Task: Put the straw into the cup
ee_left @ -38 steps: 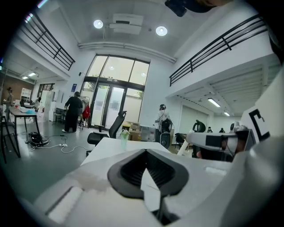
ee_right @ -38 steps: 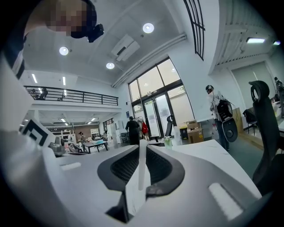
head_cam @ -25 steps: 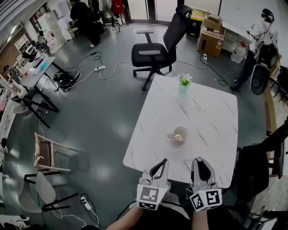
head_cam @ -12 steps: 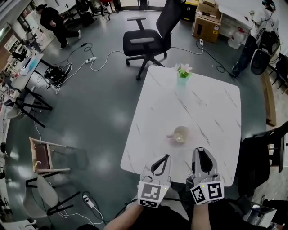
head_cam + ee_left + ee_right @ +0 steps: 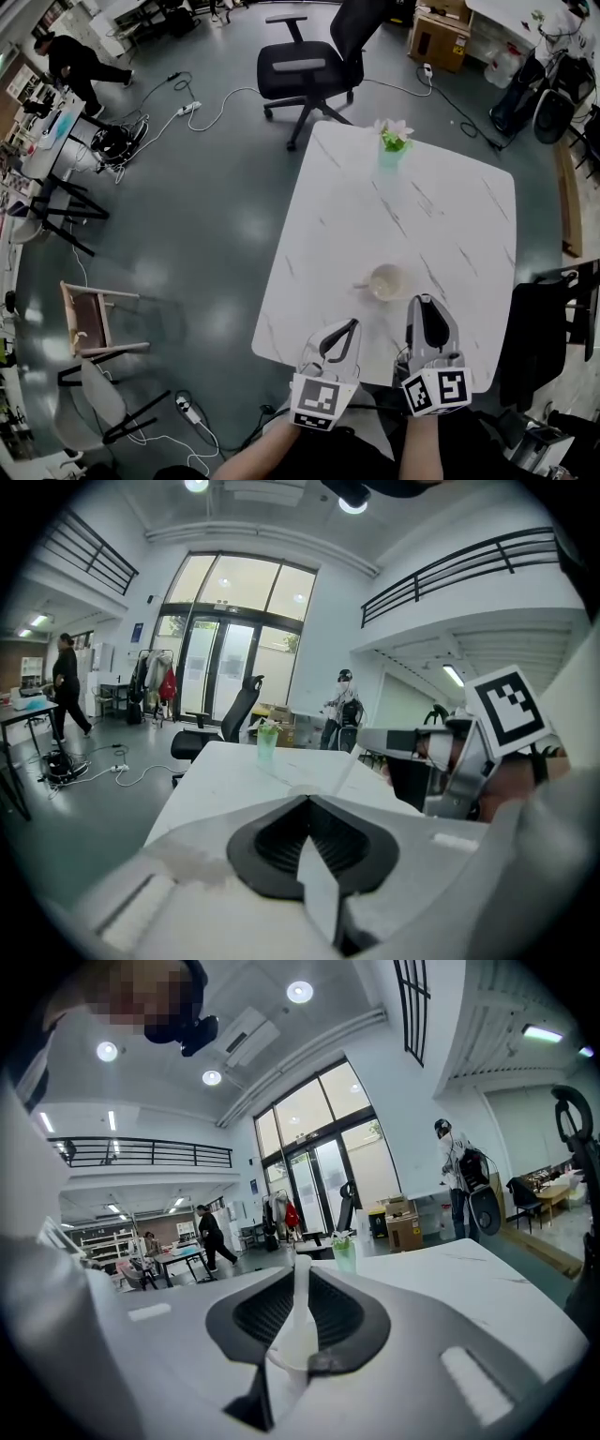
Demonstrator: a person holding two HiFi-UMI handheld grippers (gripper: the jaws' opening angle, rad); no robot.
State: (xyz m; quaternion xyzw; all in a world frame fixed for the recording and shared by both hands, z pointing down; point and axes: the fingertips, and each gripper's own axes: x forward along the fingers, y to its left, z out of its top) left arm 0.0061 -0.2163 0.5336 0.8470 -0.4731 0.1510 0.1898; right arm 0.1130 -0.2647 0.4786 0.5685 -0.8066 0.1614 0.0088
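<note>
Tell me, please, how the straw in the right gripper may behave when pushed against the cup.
The straw looks thin and light, so it will probably bend rather than push the cup if it catches the rim. Pinched at one narrow spot by the right gripper, it may swivel or slip.

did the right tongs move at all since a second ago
Yes. The right tongs went forward over the table, ending nearer the cup than before.
</note>
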